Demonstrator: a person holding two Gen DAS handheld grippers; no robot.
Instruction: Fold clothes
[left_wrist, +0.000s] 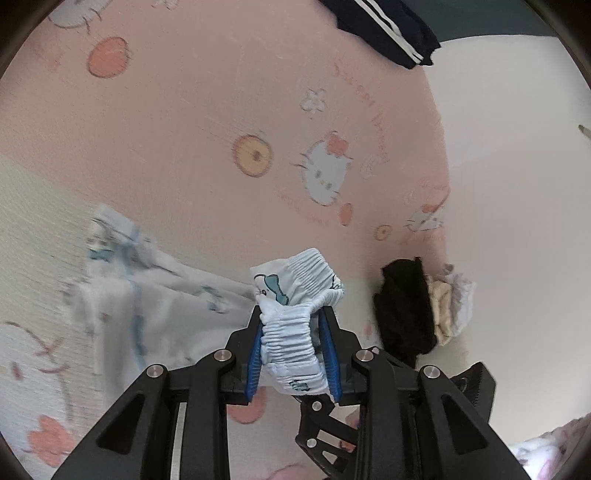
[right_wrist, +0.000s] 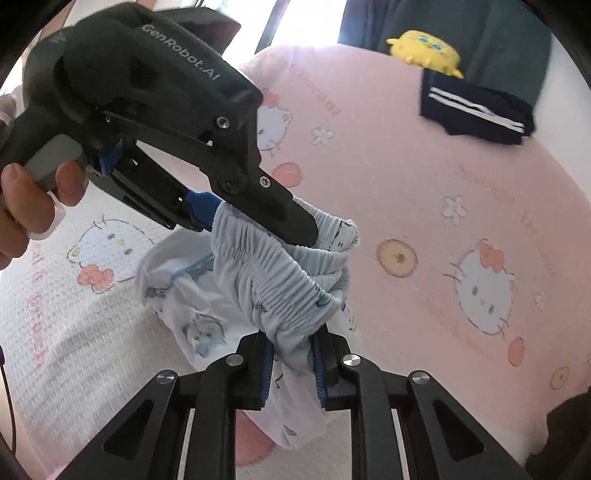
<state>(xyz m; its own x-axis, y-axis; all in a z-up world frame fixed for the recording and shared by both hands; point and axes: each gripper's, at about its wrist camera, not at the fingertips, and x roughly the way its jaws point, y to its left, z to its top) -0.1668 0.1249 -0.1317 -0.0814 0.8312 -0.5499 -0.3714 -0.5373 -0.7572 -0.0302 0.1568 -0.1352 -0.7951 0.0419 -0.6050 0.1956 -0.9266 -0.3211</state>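
Pale blue shorts (left_wrist: 295, 280) with a cartoon print and a gathered elastic waistband hang lifted above the pink cartoon-cat sheet (left_wrist: 192, 122). My left gripper (left_wrist: 291, 317) is shut on the waistband, which bunches between its blue pads. In the right wrist view the left gripper (right_wrist: 295, 221) comes in from the upper left, held by a person's hand (right_wrist: 26, 206). My right gripper (right_wrist: 293, 341) is shut on another stretch of the same shorts (right_wrist: 273, 280), just below the waistband. The waistband is stretched between the two grippers and the legs trail onto the bed.
A folded navy garment with white stripes (right_wrist: 476, 110) lies at the far side of the bed, and a yellow plush toy (right_wrist: 424, 50) sits behind it. Black and cream clothes (left_wrist: 421, 306) are bunched near the sheet's right edge.
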